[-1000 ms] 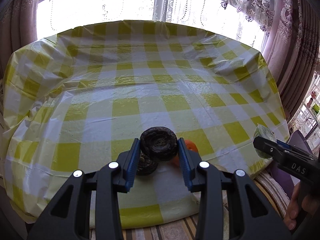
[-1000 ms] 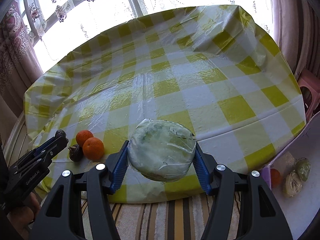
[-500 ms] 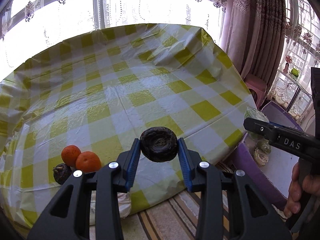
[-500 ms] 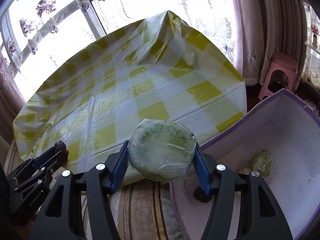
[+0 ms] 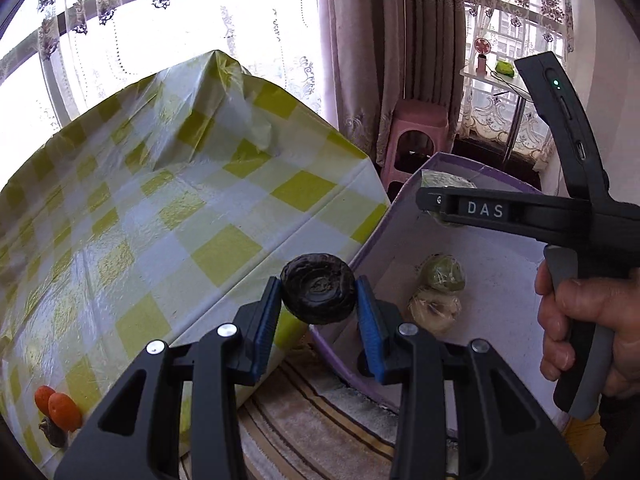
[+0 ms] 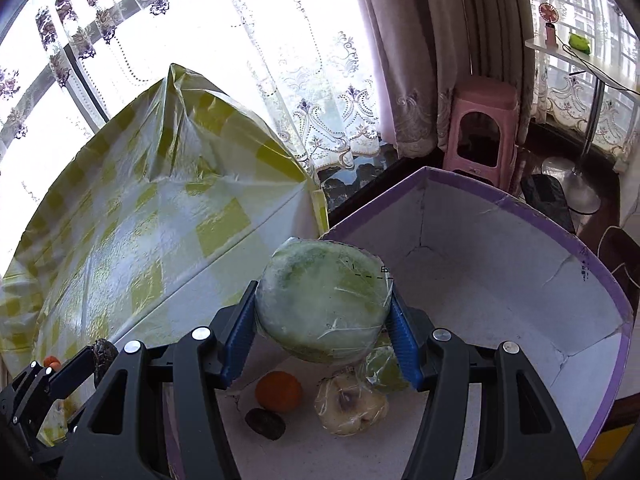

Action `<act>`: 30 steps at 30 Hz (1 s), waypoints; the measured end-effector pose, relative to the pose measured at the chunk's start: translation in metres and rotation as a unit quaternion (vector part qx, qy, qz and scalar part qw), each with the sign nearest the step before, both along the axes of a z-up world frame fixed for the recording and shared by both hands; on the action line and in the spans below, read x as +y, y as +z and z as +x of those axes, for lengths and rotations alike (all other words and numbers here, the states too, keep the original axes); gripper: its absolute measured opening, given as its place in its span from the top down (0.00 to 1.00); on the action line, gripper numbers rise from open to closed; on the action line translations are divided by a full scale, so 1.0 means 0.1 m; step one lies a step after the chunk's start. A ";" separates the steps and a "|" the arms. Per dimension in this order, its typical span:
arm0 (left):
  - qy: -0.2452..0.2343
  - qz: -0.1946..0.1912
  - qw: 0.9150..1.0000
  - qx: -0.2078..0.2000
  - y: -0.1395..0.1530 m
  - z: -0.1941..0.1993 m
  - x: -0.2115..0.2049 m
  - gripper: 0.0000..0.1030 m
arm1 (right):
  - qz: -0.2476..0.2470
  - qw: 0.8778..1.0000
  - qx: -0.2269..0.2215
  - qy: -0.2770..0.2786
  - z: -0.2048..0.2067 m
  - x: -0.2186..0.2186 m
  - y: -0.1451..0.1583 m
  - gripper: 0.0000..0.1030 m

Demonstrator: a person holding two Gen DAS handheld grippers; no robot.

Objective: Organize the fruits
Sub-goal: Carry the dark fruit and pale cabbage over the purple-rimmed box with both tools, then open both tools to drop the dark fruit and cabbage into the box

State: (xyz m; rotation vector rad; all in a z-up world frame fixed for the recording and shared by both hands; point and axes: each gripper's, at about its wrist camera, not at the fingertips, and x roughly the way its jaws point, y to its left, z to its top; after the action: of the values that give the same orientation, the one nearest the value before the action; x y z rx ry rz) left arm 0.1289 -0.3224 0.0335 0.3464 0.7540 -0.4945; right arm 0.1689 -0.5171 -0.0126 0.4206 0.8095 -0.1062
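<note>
Big table under a shiny yellow-and-white checked plastic cloth, front edge and corner hanging down, lots of bare top. Just beside that corner, low on the striped brown rug, a big open white box with a purple rim, most of its white floor still free near the far walls. Past the box, a pink plastic stool by the long curtains. Above the box floor, close to the near wall: right gripper, blue pads clamped on a round green fruit wrapped in clear film, held up in the air. Over the box's near rim, beside the table edge: left gripper, pads squeezed tight on a dark brown wrinkly round fruit, also in the air. Bare hand wrapped round the right gripper's handle. Down in the box, huddled near the front: a pale wrapped fruit, a small green wrapped fruit touching it, an orange fruit, a small dark fruit right by the orange one. Back on the table, close to the near edge: two small orange fruits and one dark fruit, bunched together.
</note>
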 end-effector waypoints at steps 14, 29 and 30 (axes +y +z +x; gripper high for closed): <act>-0.104 0.113 0.987 0.042 -0.70 0.29 -0.93 0.63 | 0.009 0.997 0.052 -0.049 0.26 -0.38 -0.43 0.43; -0.109 0.156 0.982 0.024 -0.85 0.39 -1.08 0.62 | 0.027 0.995 0.076 -0.055 0.30 -0.42 -0.60 0.42; -0.108 0.156 0.981 0.023 -0.84 0.39 -1.09 0.62 | 0.028 0.995 0.077 -0.054 0.29 -0.41 -0.61 0.42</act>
State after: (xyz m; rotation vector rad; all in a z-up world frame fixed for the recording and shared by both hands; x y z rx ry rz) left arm 0.1677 -0.4311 -0.0506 0.7176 0.8452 -0.5911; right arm 0.1983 -0.5586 -0.0732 0.5147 0.9421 -0.2190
